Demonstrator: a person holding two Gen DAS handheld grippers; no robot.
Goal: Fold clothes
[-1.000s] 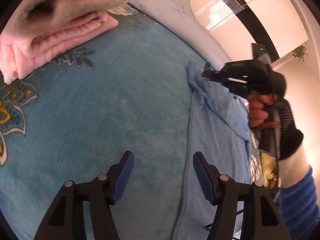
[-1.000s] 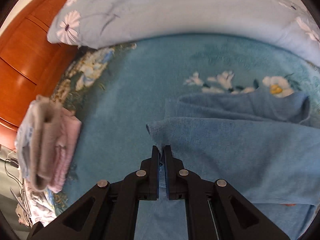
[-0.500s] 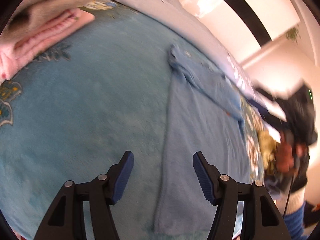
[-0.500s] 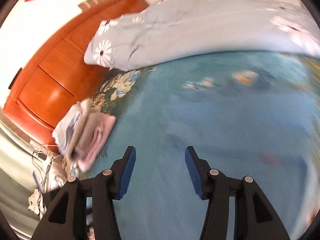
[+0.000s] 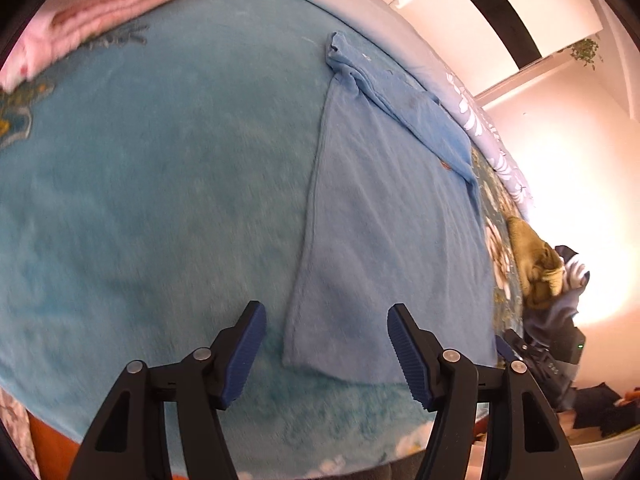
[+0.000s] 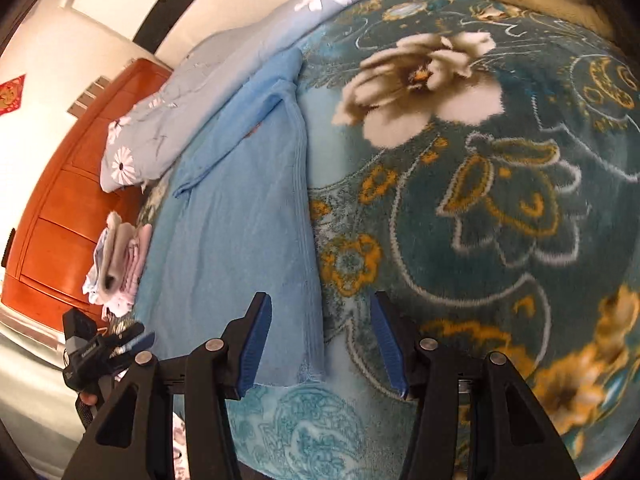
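A light blue towel (image 5: 392,216) lies spread flat on the teal floral blanket (image 5: 160,184), its far edge folded over in a strip. My left gripper (image 5: 324,354) is open and empty, just short of the towel's near left corner. In the right wrist view the same towel (image 6: 240,216) runs away from me, and my right gripper (image 6: 320,342) is open and empty over its near right corner. The left gripper (image 6: 108,350) also shows at the lower left of that view.
A stack of folded pink and beige cloths (image 5: 88,24) sits at the far left, also seen in the right wrist view (image 6: 120,264). A pale floral duvet (image 6: 224,76) lies along the back. A tan garment (image 5: 532,264) lies right. An orange wooden headboard (image 6: 60,216) is behind.
My right gripper opened, let go of the towel's far corner, and swung back to the near right corner. My left gripper drew back toward the near left corner.
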